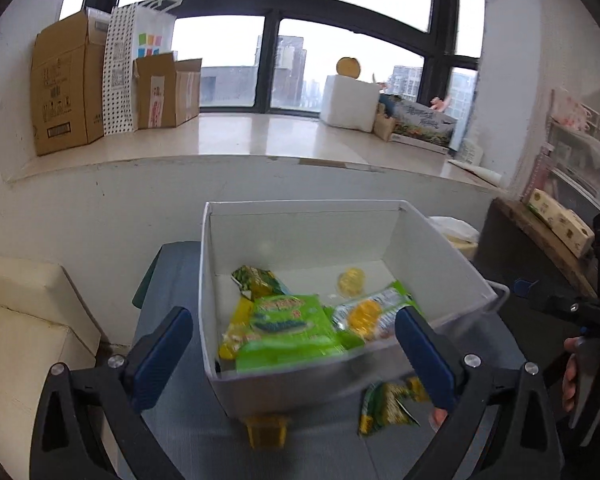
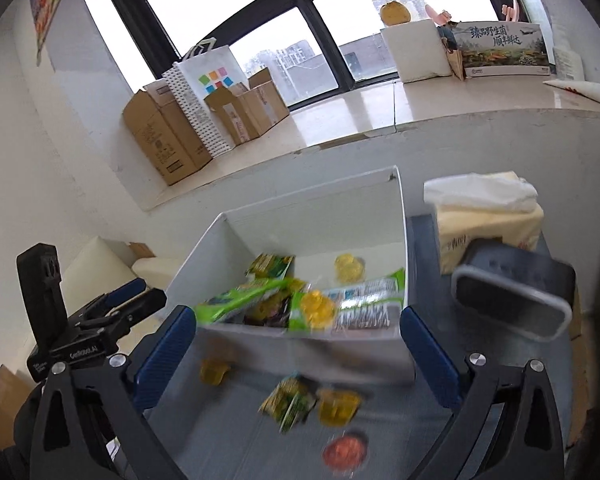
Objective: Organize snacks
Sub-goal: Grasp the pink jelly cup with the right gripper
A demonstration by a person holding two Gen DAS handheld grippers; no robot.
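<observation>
Both tongs were spread wide with nothing between the pads. Left tongs (image 1: 294, 356) hovered just short of the white box (image 1: 440, 248), pads straddling its near wall without touching. Right tongs (image 2: 298, 354) were in the same pose at the box's near wall, also clear of it.

The white box sat on the grey tabletop (image 1: 188, 420) toward its far edge, by the wall under the window ledge. Inside it: green snack packs (image 1: 288, 328), a small green-yellow pouch (image 1: 256, 280), a silver-green wrapper (image 2: 364, 304) and a yellow jelly cup (image 1: 351, 281) near the back wall.

Loose on the tabletop in front of the box, toward the near edge: a green-yellow pouch (image 2: 290, 400), two yellow jelly cups (image 2: 214, 372) (image 2: 338, 406) and a red jelly cup (image 2: 346, 454). All were blurred, so no label detail.

Beside the box toward the right edge: a tissue pack (image 2: 488, 216) and a dark container with a grey rim (image 2: 512, 300), tilted.

A hand (image 1: 572, 376) gripped the right tool's handle.
</observation>
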